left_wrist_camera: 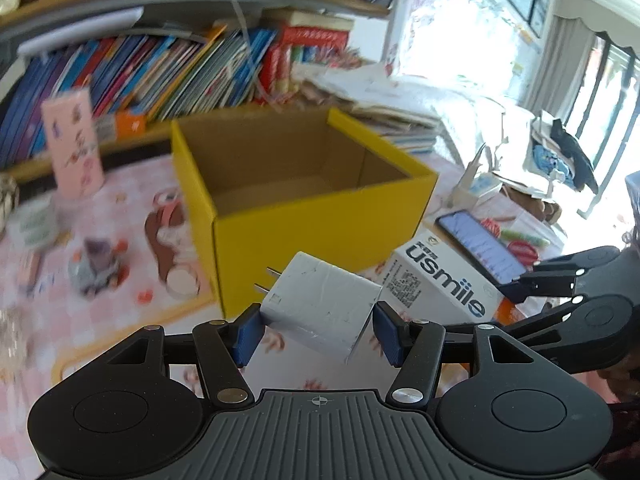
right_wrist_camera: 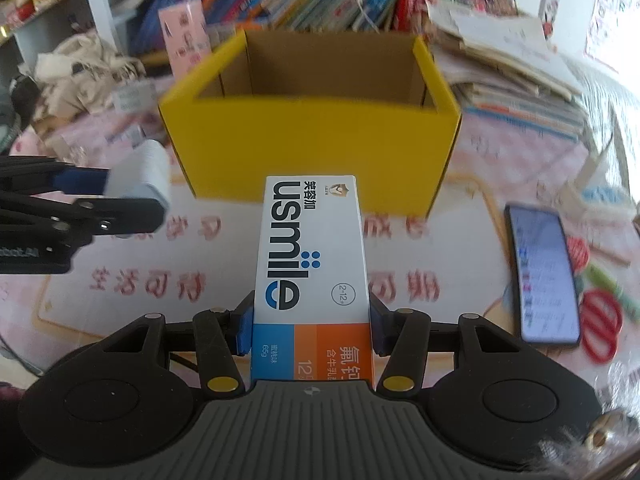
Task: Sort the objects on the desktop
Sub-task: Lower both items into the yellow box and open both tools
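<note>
- Bookshelf behind; pink-patterned desk [right_wrist_camera: 240,256] carries one yellow box [right_wrist_camera: 312,148], open-topped, one phone [right_wrist_camera: 544,276], one red scissors [right_wrist_camera: 600,328].
- Left claw [left_wrist_camera: 318,334] clamps one white charger [left_wrist_camera: 320,304], lifted near box.
- Right claw [right_wrist_camera: 312,332] clamps one toothpaste carton [right_wrist_camera: 314,256], before box.

Left gripper [left_wrist_camera: 318,330] pitched down, jaws part-closed, pads clamped on a load; right gripper [right_wrist_camera: 311,330] at its 3 o'clock, pitched down, clamped too.
</note>
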`<state>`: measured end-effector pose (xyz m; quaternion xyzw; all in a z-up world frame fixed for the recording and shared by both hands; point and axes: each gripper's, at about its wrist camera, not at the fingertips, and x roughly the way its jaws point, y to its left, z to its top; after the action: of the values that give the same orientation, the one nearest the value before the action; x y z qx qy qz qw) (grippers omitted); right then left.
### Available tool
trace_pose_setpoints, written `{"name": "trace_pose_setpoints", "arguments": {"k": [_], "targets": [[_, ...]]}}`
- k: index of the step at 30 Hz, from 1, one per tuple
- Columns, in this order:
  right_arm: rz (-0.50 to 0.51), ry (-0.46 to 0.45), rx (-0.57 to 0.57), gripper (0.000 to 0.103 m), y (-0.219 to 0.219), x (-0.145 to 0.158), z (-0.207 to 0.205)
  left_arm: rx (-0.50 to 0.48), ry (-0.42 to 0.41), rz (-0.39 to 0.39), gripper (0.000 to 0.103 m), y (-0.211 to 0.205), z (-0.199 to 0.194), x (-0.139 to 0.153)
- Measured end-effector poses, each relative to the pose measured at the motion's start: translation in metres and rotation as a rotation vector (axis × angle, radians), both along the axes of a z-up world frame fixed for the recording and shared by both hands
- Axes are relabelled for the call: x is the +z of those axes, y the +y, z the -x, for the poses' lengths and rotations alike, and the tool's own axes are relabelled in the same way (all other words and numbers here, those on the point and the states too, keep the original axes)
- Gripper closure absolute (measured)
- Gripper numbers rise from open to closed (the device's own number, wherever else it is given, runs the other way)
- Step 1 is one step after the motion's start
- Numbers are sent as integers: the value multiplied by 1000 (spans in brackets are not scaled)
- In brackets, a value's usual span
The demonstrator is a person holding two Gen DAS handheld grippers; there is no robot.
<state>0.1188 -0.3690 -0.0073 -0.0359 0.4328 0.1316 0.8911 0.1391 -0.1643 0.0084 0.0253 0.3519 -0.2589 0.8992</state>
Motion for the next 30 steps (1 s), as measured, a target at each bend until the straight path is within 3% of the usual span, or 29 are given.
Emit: {"name": "trace_pose_setpoints", "arguments": {"k": [12, 17, 25, 30], "targets": [[-77, -148, 124, 53, -24, 67, -49, 93, -92, 84, 44, -10, -36, 45], [-111, -193, 156, 53, -28, 79, -93, 131, -139, 62, 44, -22, -63, 53], [-84, -191, 239, 53, -20, 70, -177, 166, -144, -36, 44, -47, -116, 46], [18, -117, 299, 53, -10, 37, -226, 150, -84, -150, 44, -64, -145, 19]]}}
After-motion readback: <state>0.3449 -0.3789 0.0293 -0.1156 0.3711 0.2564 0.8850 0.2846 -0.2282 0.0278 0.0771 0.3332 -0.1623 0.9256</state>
